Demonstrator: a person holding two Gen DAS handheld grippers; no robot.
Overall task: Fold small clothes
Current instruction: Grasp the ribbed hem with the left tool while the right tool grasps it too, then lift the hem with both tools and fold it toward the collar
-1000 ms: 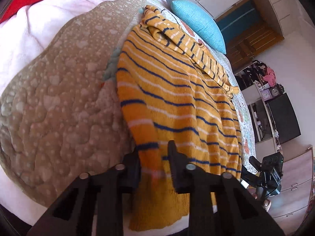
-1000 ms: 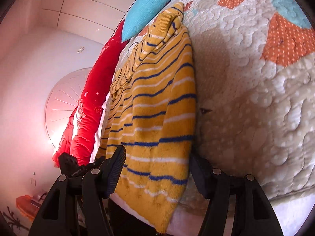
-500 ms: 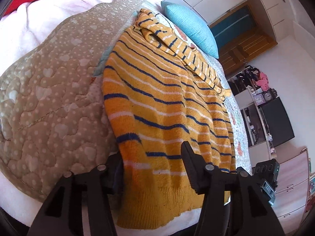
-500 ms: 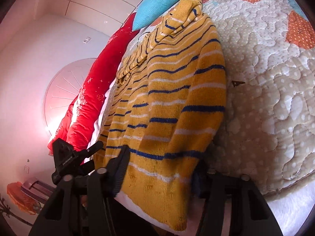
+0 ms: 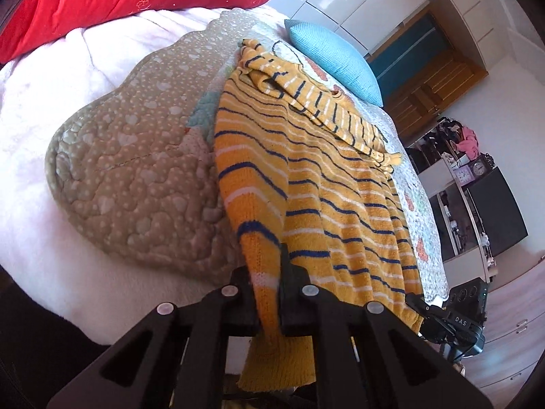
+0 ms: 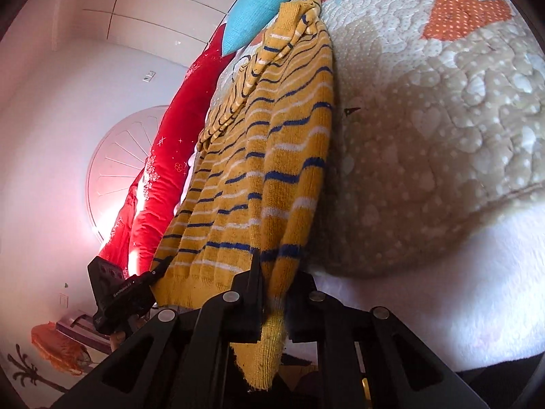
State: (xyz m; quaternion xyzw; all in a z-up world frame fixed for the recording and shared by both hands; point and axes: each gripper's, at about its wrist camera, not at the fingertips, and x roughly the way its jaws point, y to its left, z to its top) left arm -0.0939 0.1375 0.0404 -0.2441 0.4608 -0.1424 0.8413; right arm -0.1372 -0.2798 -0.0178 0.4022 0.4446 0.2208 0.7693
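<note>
The yellow striped sweater (image 5: 327, 184) lies flat on the quilt (image 5: 129, 170) of the bed, its hem at the near edge, a sleeve folded across the far part. The left hand-held gripper (image 5: 267, 293) is clamped on the hem's left corner, and the right hand-held gripper (image 6: 274, 293) is pinched on the right corner. To fold well, both should probably lift together, keep the hem taut and level, and carry it toward the blue pillow (image 5: 337, 58) so the edges line up.
</note>
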